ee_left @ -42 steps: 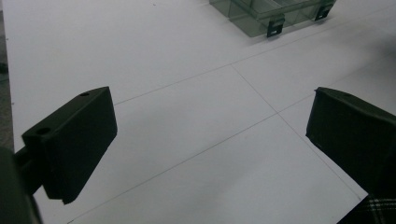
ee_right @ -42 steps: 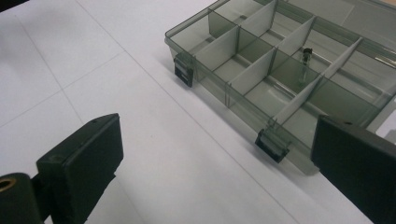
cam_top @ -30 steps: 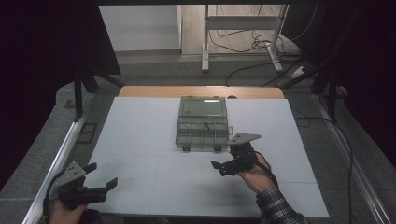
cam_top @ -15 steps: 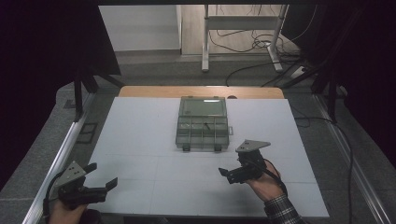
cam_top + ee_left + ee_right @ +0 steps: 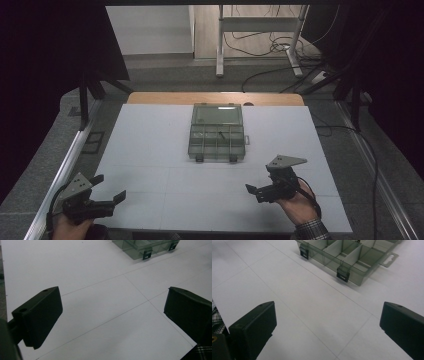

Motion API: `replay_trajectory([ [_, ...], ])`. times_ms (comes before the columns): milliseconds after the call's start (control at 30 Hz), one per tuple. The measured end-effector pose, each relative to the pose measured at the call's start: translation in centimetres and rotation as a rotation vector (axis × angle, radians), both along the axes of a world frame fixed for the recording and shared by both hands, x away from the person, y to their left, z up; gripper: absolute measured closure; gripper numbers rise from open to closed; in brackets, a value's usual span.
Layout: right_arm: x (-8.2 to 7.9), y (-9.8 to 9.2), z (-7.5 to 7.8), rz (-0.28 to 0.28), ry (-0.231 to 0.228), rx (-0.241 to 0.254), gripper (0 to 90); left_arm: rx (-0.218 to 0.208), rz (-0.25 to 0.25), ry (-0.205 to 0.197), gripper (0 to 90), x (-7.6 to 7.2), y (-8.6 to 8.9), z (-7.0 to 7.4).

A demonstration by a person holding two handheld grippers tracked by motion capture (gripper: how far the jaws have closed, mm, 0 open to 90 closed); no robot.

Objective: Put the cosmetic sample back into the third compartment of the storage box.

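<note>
Both grippers empty, jaws spread wide. Right gripper (image 5: 261, 192) hovers near the table's near-right edge, aimed toward the clear compartment organizer box (image 5: 217, 138), apparently ready to approach its latches (image 5: 343, 273). Left gripper (image 5: 102, 200) idles near-left, well apart. Box sits mid-table, lid open. White tabletop (image 5: 150, 150); dark room, cables on the floor (image 5: 270, 45) beyond.
</note>
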State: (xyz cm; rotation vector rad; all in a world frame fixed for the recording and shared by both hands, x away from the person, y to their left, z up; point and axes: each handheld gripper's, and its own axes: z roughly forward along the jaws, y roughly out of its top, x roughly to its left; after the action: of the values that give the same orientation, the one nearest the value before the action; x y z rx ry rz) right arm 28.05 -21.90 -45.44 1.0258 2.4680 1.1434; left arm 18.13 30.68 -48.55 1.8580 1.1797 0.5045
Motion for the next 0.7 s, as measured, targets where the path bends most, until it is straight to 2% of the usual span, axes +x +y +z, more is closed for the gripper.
replay_trajectory([
  [167, -0.5, -1.1, 0.1, -0.018, -0.007, 0.01, 1.1, 0.0, 0.0, 0.0, 2.3, 0.0, 0.0, 0.0],
  [400, -1.2, -2.9, 0.0, -0.074, -0.035, 0.005, 0.7, 0.001, 0.0, 0.0, 2.3, 0.0, 0.0, 0.0],
  [533, -1.7, -3.9, 0.0, -0.1, -0.044, 0.022, 0.3, 0.001, 0.0, 0.001, 2.3, 0.0, 0.0, 0.0],
  [700, -2.5, -5.1, -0.1, -0.134, -0.047, 0.005, 0.0, 0.0, 0.001, 0.002, 2.3, 0.0, 0.0, 0.0],
])
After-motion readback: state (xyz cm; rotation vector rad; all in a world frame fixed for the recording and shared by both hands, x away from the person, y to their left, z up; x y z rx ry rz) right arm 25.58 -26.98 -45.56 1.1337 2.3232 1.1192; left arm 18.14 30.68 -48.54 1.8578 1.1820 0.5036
